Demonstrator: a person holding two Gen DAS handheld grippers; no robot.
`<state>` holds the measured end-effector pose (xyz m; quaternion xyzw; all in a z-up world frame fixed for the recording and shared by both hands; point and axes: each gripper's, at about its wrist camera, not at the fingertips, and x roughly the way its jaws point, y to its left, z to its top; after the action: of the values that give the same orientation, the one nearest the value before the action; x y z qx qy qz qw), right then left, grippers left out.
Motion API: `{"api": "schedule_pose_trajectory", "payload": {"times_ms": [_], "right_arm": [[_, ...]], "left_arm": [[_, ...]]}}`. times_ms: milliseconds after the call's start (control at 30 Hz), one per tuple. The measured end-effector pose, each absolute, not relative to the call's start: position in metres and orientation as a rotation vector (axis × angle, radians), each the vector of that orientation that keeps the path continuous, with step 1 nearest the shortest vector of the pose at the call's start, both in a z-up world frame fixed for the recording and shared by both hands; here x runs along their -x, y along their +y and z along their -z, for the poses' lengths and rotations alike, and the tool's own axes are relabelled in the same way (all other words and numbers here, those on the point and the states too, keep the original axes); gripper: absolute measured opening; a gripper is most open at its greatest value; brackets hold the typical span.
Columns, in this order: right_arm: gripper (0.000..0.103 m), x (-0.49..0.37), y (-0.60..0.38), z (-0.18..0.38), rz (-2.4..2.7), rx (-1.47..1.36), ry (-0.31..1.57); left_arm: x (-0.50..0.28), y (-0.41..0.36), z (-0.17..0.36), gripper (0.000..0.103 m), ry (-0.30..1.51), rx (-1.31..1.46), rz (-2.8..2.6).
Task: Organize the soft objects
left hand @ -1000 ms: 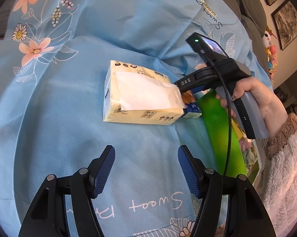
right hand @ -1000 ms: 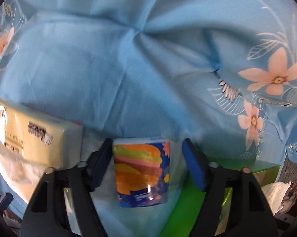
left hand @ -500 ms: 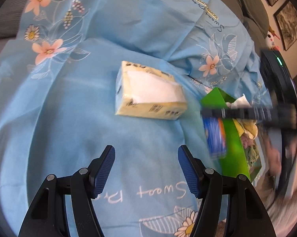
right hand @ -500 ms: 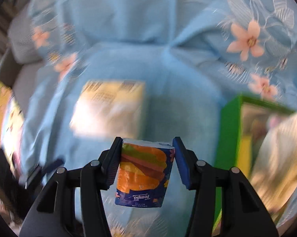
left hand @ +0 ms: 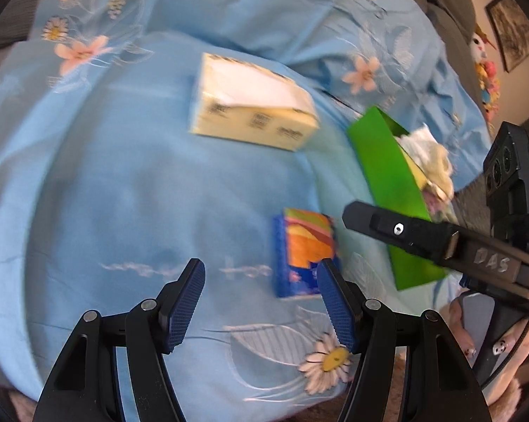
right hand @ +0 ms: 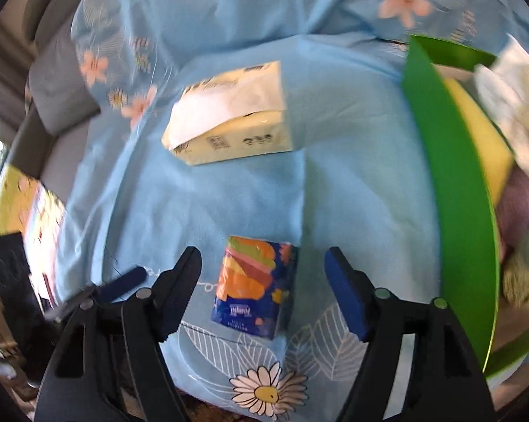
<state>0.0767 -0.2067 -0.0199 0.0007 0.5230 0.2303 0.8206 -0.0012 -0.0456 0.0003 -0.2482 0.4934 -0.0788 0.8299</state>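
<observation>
Behind green box [right hand: 454, 190], blurred soft items [right hand: 517, 112]

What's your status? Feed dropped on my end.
Left tongs open, empty. Right tongs opening around tissue pocket pack, pads clear. Green bin beside it; nothing blocking.

both views are wrist fisheyes looking steeply down along their own fingers at a blue sheet [left hand: 130, 183], fairly close, both motion-blurred. left view faces the tissue box [left hand: 252, 110] ahead, with the green bin [left hand: 387, 176] and the right gripper [left hand: 373, 216] coming in from its right side. right view sits right over the tissue pack [right hand: 255, 286], bin wall [right hand: 447, 176] on the right. shared: box [right hand: 229, 114], pack [left hand: 304, 251], bin, daisy print [left hand: 329, 360] [right hand: 268, 392].
</observation>
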Motion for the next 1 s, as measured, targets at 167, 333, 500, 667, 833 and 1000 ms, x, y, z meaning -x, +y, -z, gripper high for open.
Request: {"api": "schedule_pose_trajectory", "payload": {"times_ms": [167,333,500,667,833,1000], "right_arm": [[0.059,-0.067,-0.232,0.026,-0.504,-0.227,1.097],[0.051,-0.068,-0.230,0.050,-0.511,-0.350,1.141],[0.050,-0.068,-0.226,0.061,-0.531,-0.368,1.184],[0.037,-0.068,-0.235,0.069,-0.518,-0.435,1.179],[0.037,-0.058,-0.246,0.052,-0.544,-0.455,1.119],[0.037,-0.044,-0.267,0.017,-0.539,-0.465,0.998]], "left_arm": [[-0.007,-0.071,0.007,0.066,1.072,0.503,0.230],[-0.016,-0.090,0.015,0.046,1.101,0.451,0.238],[-0.020,-0.095,0.016,0.045,1.093,0.428,0.240],[-0.015,-0.100,0.007,0.045,1.072,0.373,0.226],[-0.011,-0.118,-0.024,0.045,0.992,0.270,0.230],[-0.010,-0.138,-0.060,0.045,0.893,0.224,0.287]]}}
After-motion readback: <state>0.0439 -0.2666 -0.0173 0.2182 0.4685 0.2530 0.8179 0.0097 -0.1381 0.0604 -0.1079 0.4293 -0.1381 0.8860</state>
